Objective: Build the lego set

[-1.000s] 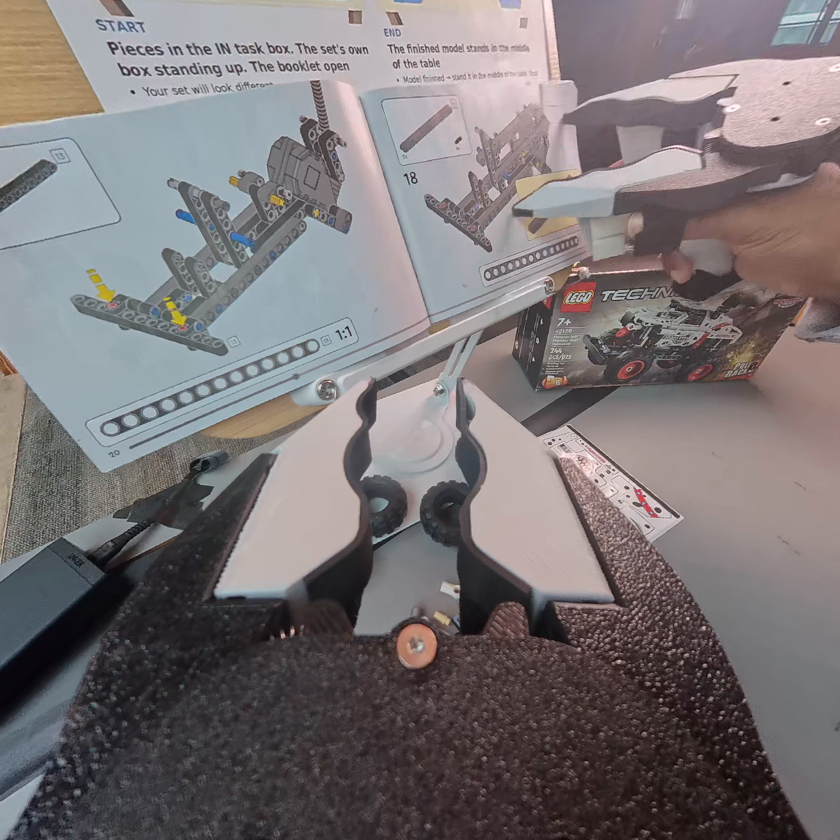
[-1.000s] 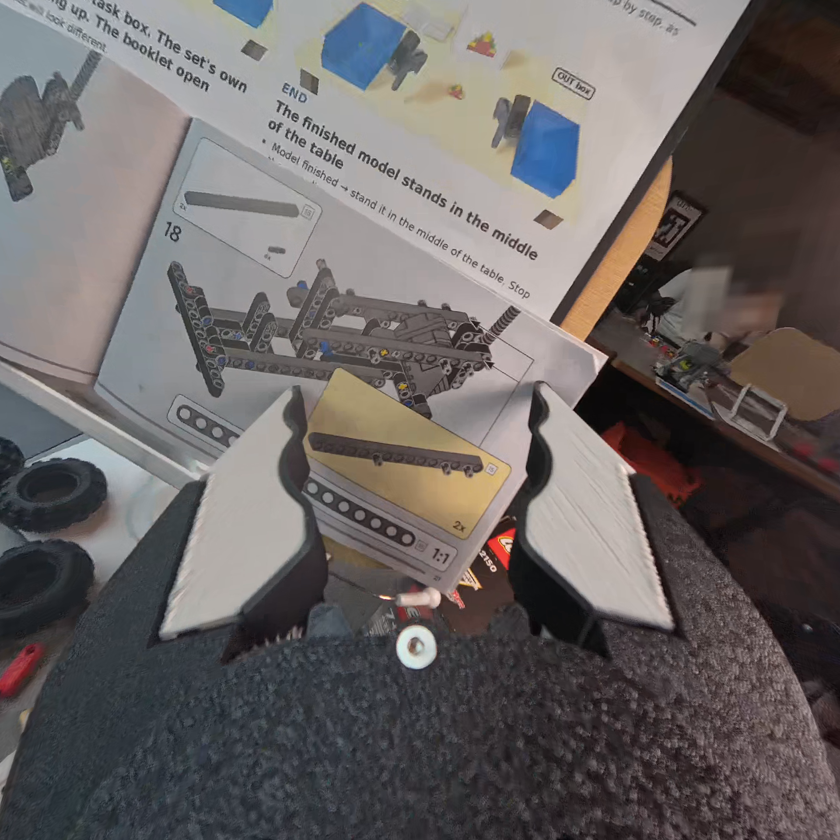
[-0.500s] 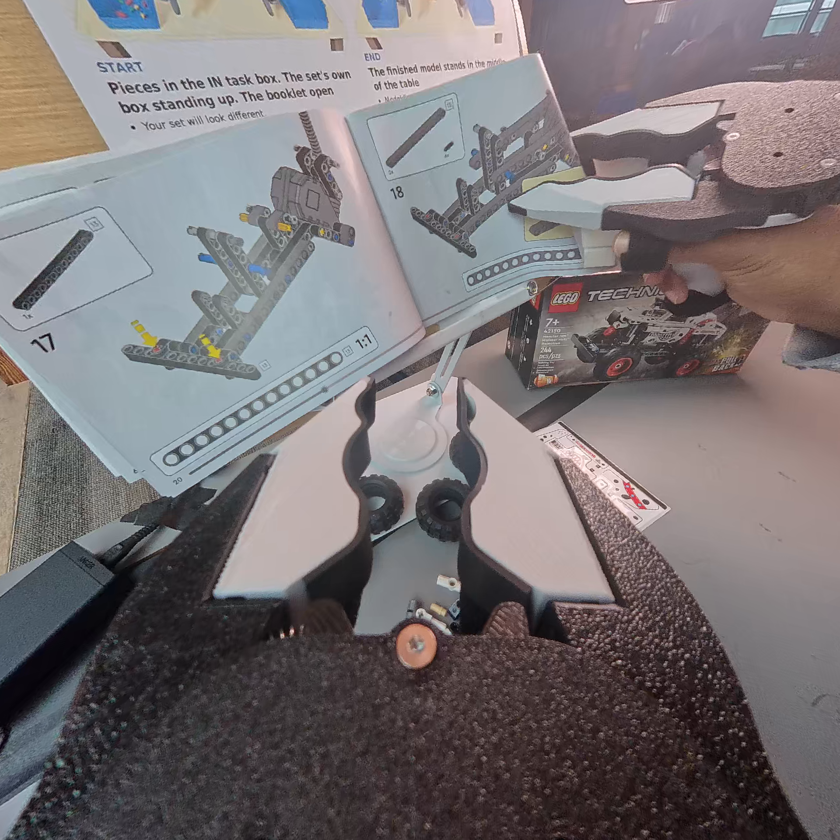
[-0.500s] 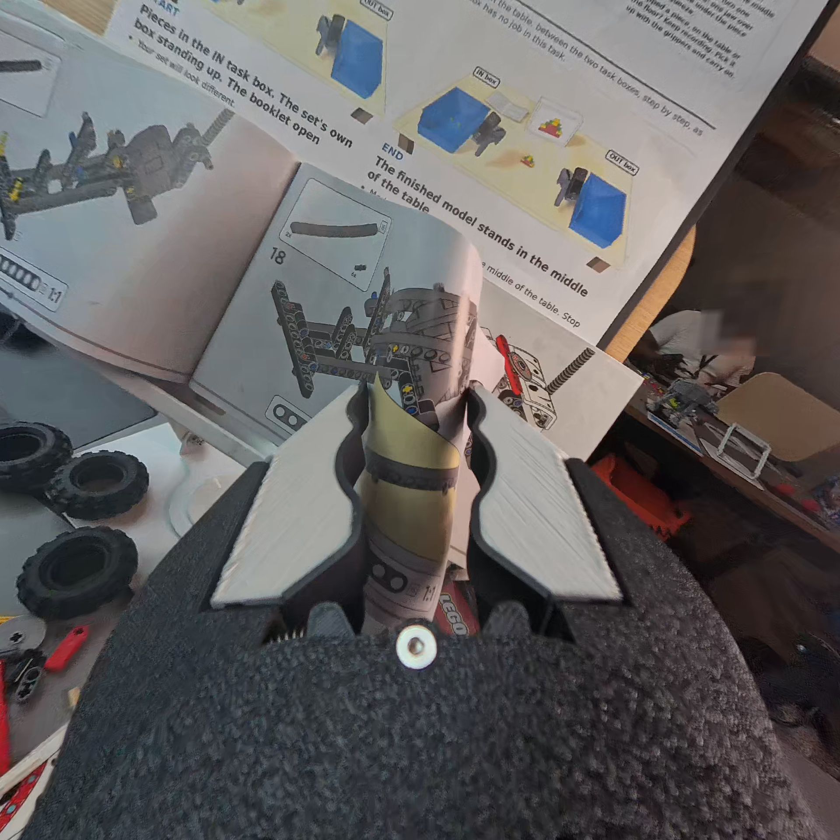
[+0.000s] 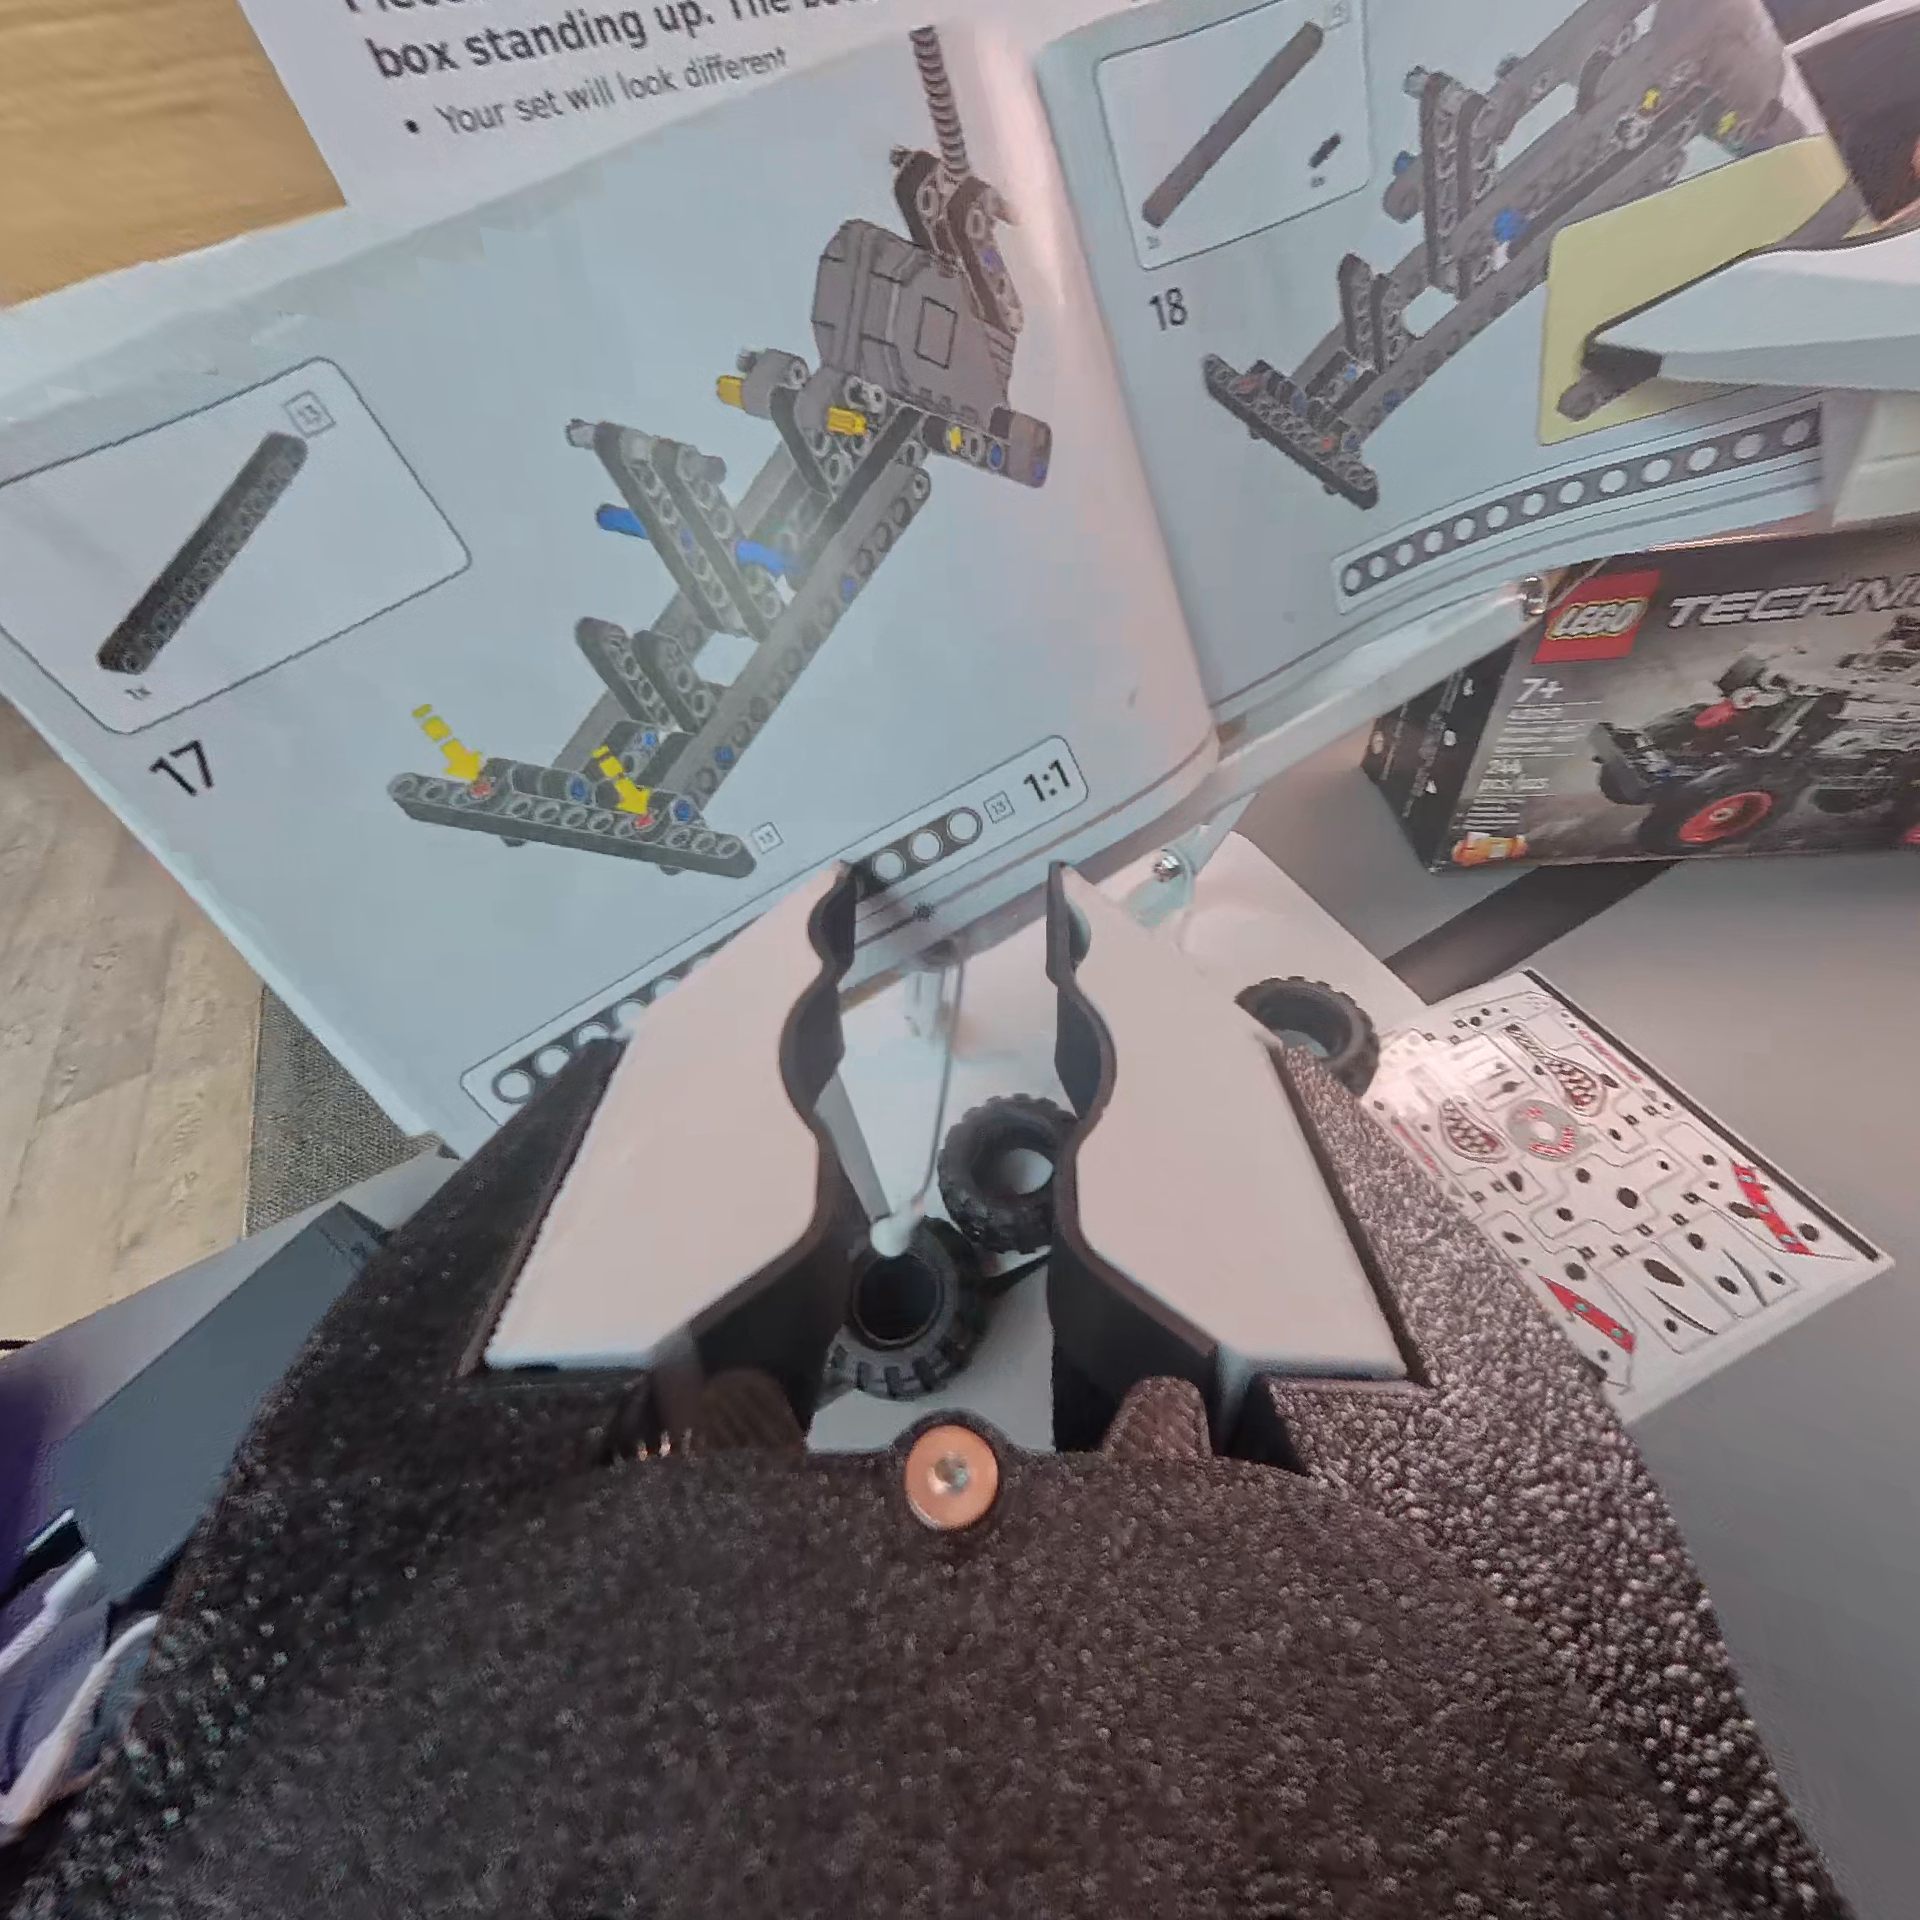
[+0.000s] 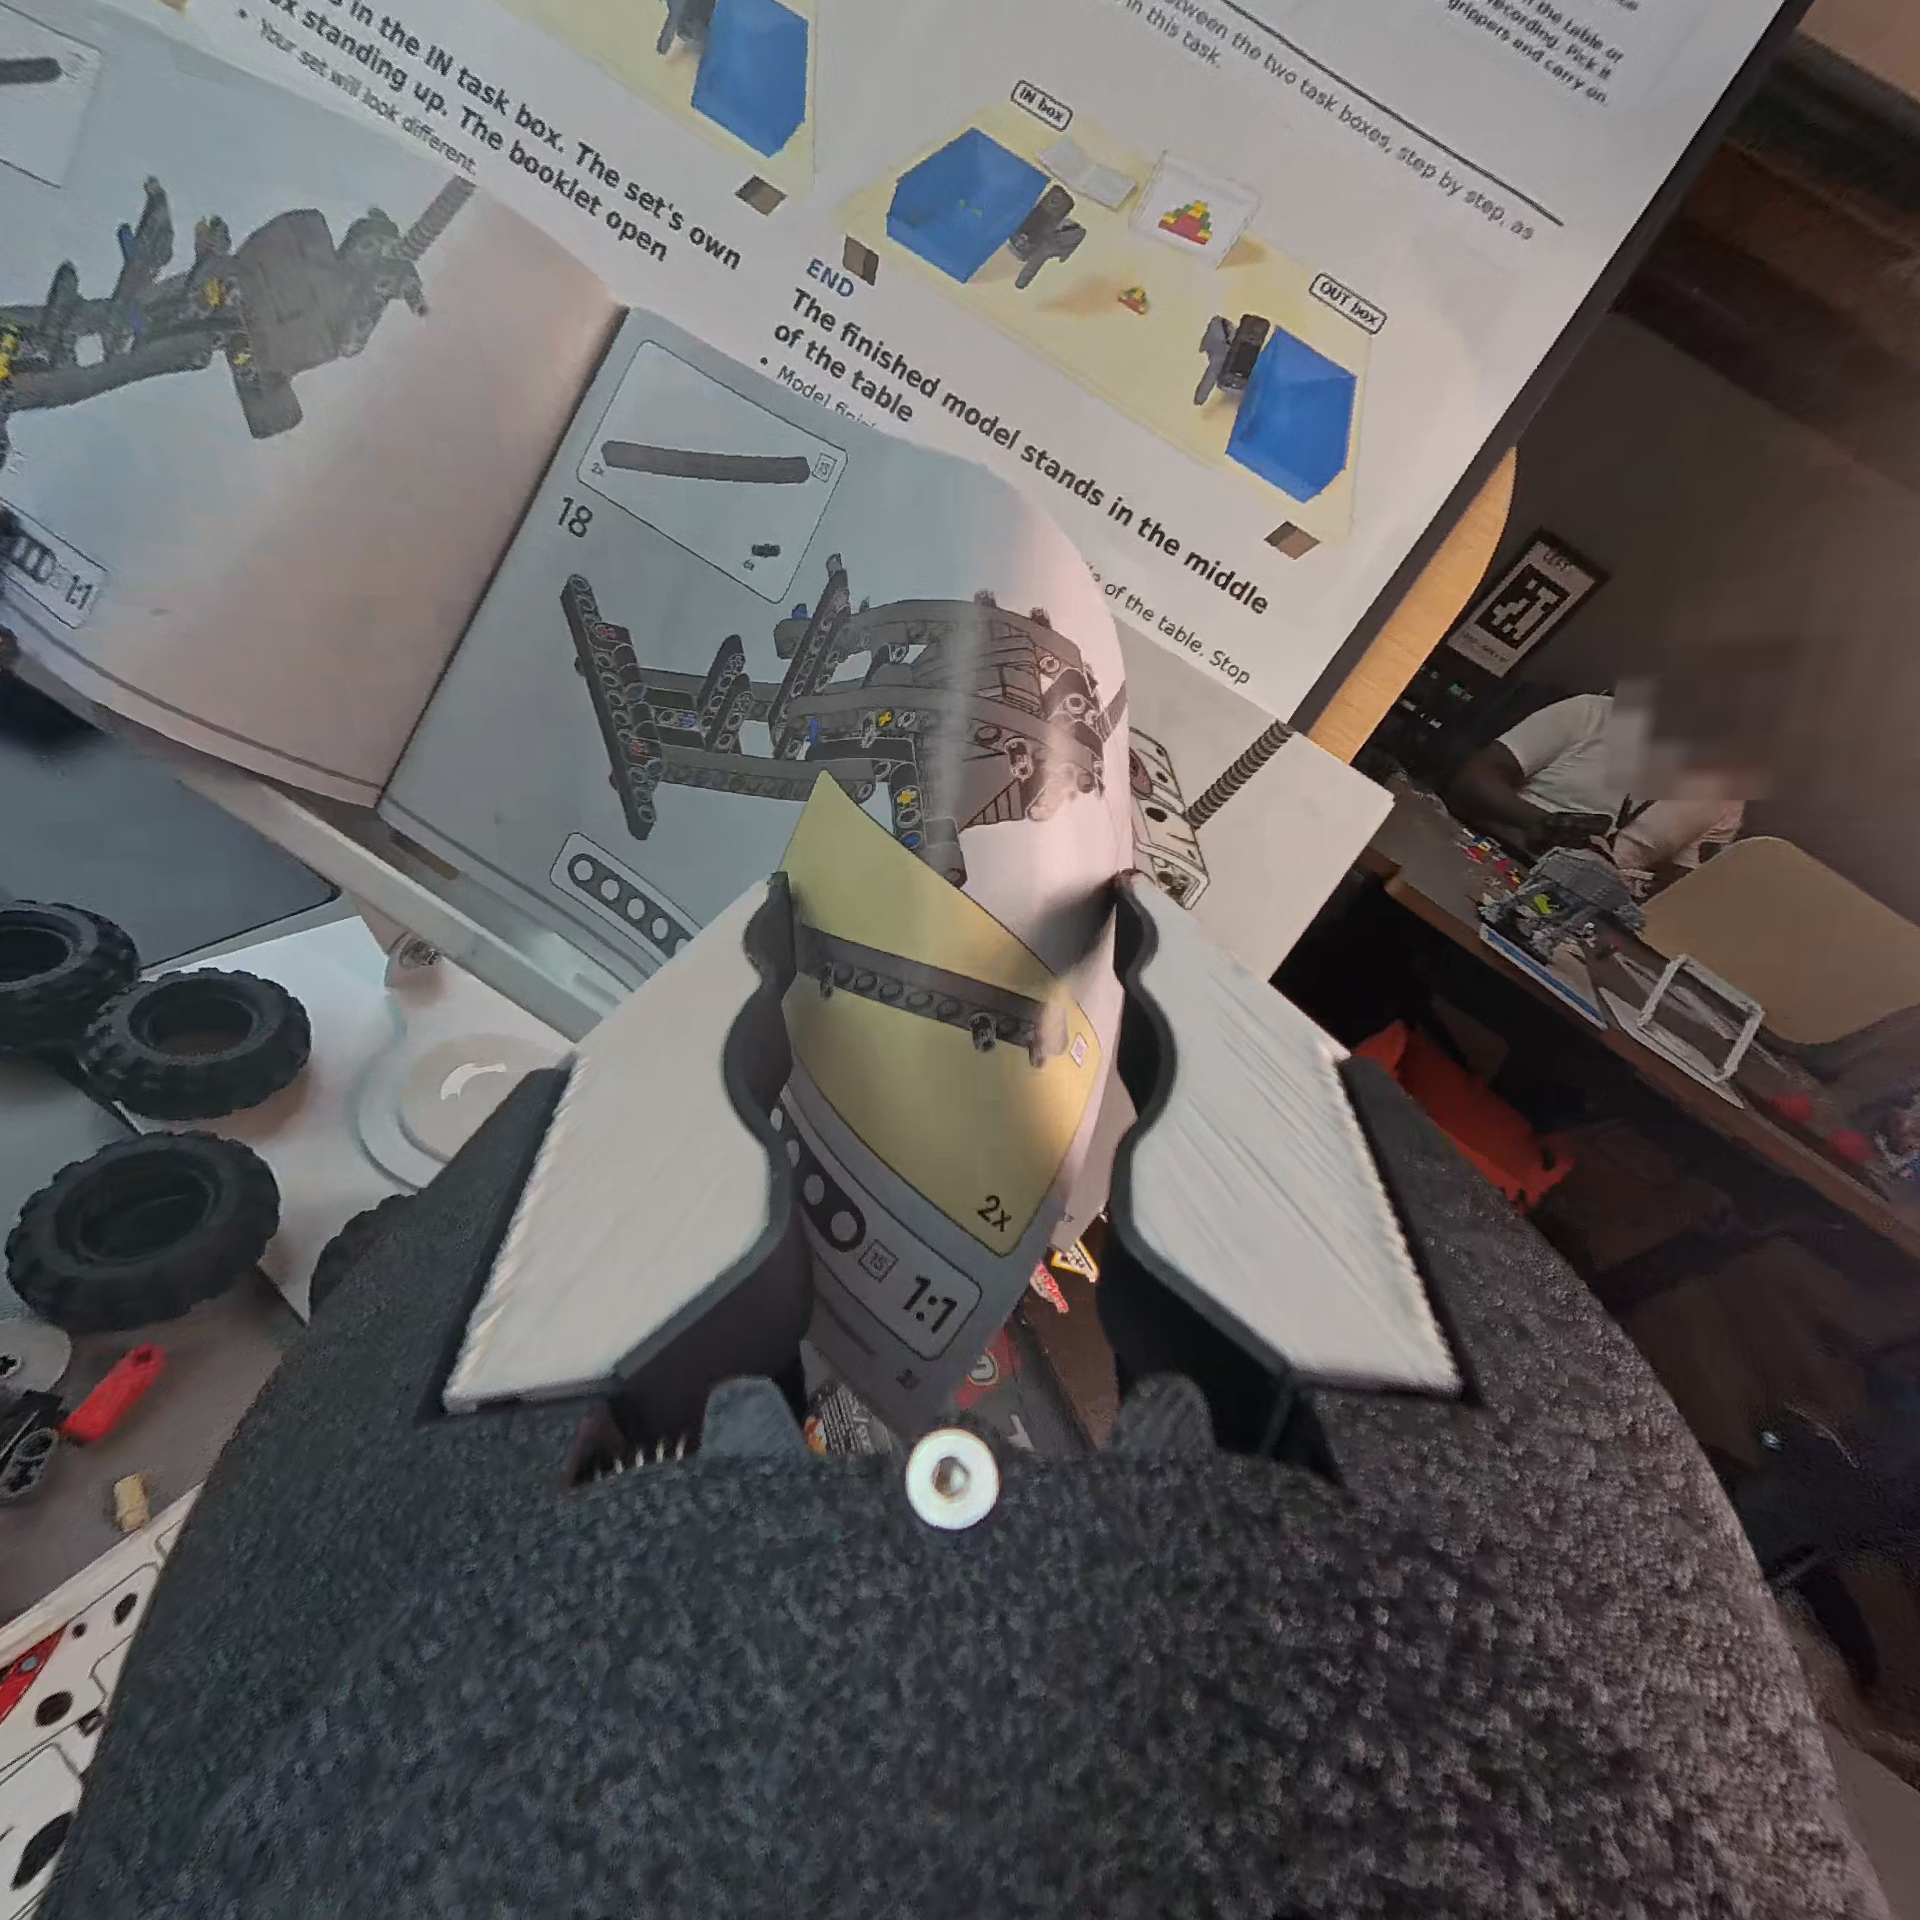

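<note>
Right gripper (image 6: 945, 914): I see my fingers spread apart with the curled right-hand page of the booklet (image 6: 935, 810) between them; the page's lower corner bows toward my camera; I cannot tell whether either finger touches the paper.
Left gripper (image 5: 951, 894): mine hangs with its fingers apart and nothing between them, pointing at the lower edge of the booklet's left page (image 5: 582, 540).
Booklet: propped open and tilted on a white stand (image 5: 1195, 862) on the tabletop (image 5: 1714, 1039); both open pages show drawings of a grey beam frame.
Tyres: in my left view, one black tyre (image 5: 1003, 1174) lies between my fingers and another (image 5: 899, 1320) nearer the camera, a third (image 5: 1309, 1023) just beyond my right finger; my right view shows three tyres (image 6: 145, 1226) to the left of the stand's base.
Set box (image 5: 1662, 717): lies on the tabletop to the right, behind the stand.
Sticker sheet (image 5: 1590, 1153): flat on the tabletop, right of my left gripper.
Loose parts: a small red piece (image 6: 114, 1392) at the left edge of my right view.
Poster (image 6: 1091, 260): a large printed sheet stands behind the booklet.
Background: a person (image 6: 1579, 769) sits at a far table.
</note>
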{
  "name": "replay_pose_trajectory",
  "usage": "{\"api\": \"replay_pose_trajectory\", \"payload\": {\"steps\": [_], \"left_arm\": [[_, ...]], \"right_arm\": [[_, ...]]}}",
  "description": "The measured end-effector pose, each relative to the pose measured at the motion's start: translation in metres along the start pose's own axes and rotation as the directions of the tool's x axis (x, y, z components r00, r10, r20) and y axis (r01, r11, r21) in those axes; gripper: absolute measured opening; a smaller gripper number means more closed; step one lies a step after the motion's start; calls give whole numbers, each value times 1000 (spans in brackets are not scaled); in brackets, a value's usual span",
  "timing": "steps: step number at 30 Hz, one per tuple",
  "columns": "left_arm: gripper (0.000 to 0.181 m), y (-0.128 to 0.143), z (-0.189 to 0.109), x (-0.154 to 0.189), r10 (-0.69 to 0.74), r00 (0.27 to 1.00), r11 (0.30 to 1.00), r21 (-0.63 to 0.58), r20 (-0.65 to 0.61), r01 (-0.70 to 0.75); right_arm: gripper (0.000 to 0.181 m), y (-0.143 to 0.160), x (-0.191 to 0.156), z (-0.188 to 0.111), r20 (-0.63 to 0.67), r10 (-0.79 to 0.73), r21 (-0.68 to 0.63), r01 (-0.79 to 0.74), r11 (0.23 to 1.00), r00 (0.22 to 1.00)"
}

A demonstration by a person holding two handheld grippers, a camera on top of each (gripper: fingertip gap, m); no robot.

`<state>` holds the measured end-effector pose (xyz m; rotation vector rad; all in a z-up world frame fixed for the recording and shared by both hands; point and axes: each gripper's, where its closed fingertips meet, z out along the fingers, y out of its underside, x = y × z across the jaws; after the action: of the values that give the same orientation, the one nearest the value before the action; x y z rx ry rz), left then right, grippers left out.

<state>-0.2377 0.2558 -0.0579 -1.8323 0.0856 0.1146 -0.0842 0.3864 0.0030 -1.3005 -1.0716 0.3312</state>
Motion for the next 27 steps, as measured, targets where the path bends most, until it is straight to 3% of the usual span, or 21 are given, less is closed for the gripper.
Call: {"api": "replay_pose_trajectory", "payload": {"steps": [4, 9, 13, 16, 20, 26, 27], "left_arm": [[31, -9, 10, -24, 17, 999, 1000, -7, 50, -17], [27, -14, 12, -30, 58, 996, 998, -1, 67, -58], [28, -1, 8, -25, 95, 994, 995, -19, 58, -94], [28, 3, 6, -26, 103, 993, 995, -21, 51, -102], [29, 2, 6, -26, 100, 994, 994, -35, 38, -99], [29, 3, 6, -25, 107, 994, 994, -40, 32, -105], [29, 3, 6, -25, 110, 993, 993, -42, 31, -108]], "right_arm": [[64, 8, 10, 12, -32, 14, -71, -16, 997, 999], [43, 5, 20, 13, -126, -68, -44, 63, 997, 990], [48, -1, 30, 4, -220, -81, 35, 91, 995, 972], [53, 12, 15, 11, -82, -39, 0, 39, 999, 996], [62, 5, 16, 8, -50, -14, 42, 16, 999, 999], [47, -6, 29, -3, -87, 17, 105, -8, 994, 996], [35, -3, 25, -3, -63, 8, 96, -2, 995, 998]]}}
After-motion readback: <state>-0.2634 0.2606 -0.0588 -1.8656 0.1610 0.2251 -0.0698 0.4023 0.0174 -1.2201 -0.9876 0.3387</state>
